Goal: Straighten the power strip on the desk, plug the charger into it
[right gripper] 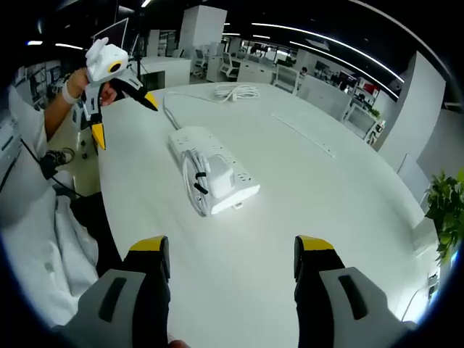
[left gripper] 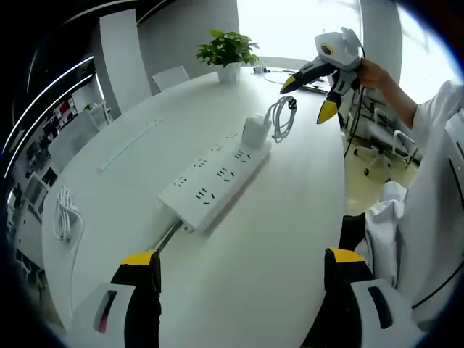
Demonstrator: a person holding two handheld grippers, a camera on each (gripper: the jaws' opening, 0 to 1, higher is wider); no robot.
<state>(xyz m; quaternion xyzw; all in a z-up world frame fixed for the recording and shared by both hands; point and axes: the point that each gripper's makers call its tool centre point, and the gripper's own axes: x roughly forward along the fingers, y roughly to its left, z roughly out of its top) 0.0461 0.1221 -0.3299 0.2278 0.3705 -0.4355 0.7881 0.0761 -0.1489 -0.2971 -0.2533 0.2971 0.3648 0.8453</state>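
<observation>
The charger is seen plugged at the power strip's far end on the tabletop, well beyond both grippers' open, empty fingers.

Too small to read: sockets on the power strip ahead of the jaws (cable end hidden).
</observation>
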